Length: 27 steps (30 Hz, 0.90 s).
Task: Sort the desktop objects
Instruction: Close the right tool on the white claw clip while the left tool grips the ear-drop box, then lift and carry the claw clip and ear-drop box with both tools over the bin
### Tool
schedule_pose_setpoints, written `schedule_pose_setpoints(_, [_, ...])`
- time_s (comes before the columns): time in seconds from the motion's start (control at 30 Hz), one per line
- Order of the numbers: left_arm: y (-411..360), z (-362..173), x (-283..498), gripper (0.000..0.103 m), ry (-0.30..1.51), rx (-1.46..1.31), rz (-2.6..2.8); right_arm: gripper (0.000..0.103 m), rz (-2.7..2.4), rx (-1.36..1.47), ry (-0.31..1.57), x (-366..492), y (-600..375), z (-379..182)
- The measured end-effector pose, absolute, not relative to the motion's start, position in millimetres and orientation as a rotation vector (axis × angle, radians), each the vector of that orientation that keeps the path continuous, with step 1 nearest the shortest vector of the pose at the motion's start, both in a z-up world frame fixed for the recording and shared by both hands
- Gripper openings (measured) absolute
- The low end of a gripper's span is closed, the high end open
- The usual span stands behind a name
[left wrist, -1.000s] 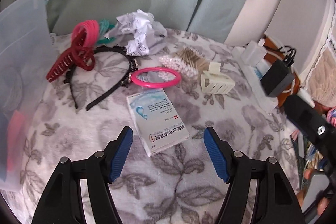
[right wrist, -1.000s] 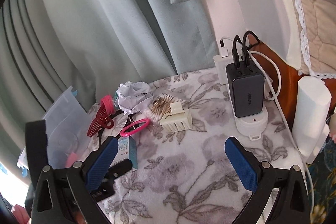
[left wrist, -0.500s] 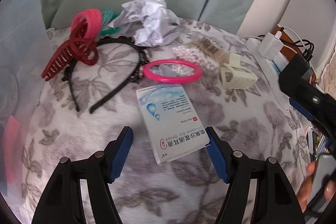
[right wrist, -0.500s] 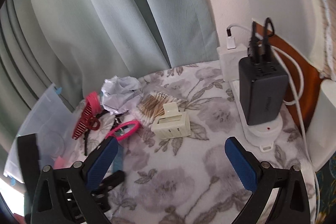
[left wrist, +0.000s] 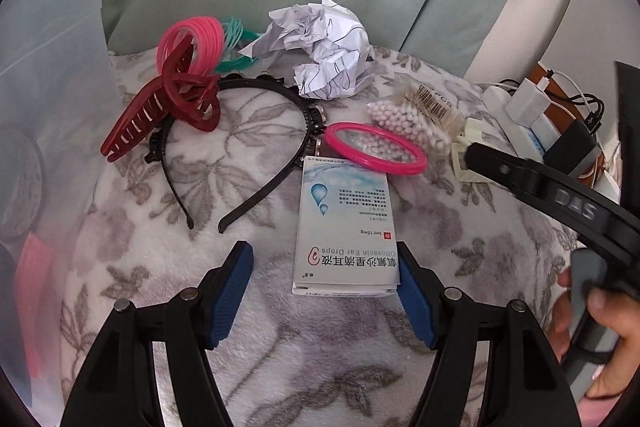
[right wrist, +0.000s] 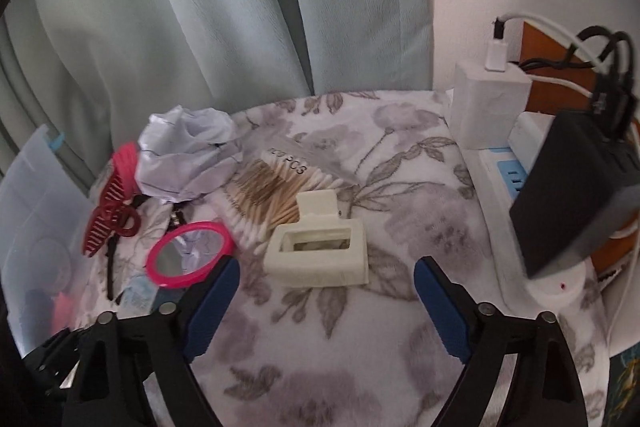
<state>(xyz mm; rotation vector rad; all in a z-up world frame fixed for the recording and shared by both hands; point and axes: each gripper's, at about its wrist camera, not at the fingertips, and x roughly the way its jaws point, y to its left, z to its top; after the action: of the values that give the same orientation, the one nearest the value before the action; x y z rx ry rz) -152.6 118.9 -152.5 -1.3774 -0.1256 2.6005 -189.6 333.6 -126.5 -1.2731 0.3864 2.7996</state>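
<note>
My left gripper is open. A white ear-drops box lies flat on the floral cloth, its near end between the blue pads and against the right pad. My right gripper is open, with a cream hair claw clip just ahead of its fingers. Further back lie a pink round mirror, a bag of cotton swabs, crumpled paper, a dark red claw clip, a black headband and pink and green hair ties.
A translucent plastic bin stands at the left edge of the table. A white power strip with a black charger, a white adapter and cables lines the right edge. Green curtains hang behind.
My left gripper has moved forward until the ear-drops box lies between its pads. My right gripper has moved forward and down toward the cream claw clip. Both stay open.
</note>
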Motion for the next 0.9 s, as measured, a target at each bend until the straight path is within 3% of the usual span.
schedule_pose_setpoints(0.3, [113.2,-152.8,-156.9,0.071,-0.117,-1.344,2.585,0.082,2.790,-1.287,0.363,-197.0,334.1,-131.1])
schedule_pose_setpoints(0.53, [112.3,-152.8,-157.3,0.068,-0.118,-1.340,2.592,0.058,2.810,-1.300,0.383,-239.0,321.1,-156.5])
schedule_pose_setpoints(0.73, [109.0,-152.1,-153.5,0.054,-0.127,-1.346,2.600,0.054,2.829,-1.306,0.416,-248.1,315.0,-162.5])
schedule_pose_setpoints(0.9, [108.1,-151.2,-146.1,0.052,-0.143,-1.350,2.599,0.054,2.835,-1.299,0.445,-251.6,311.0,-167.0])
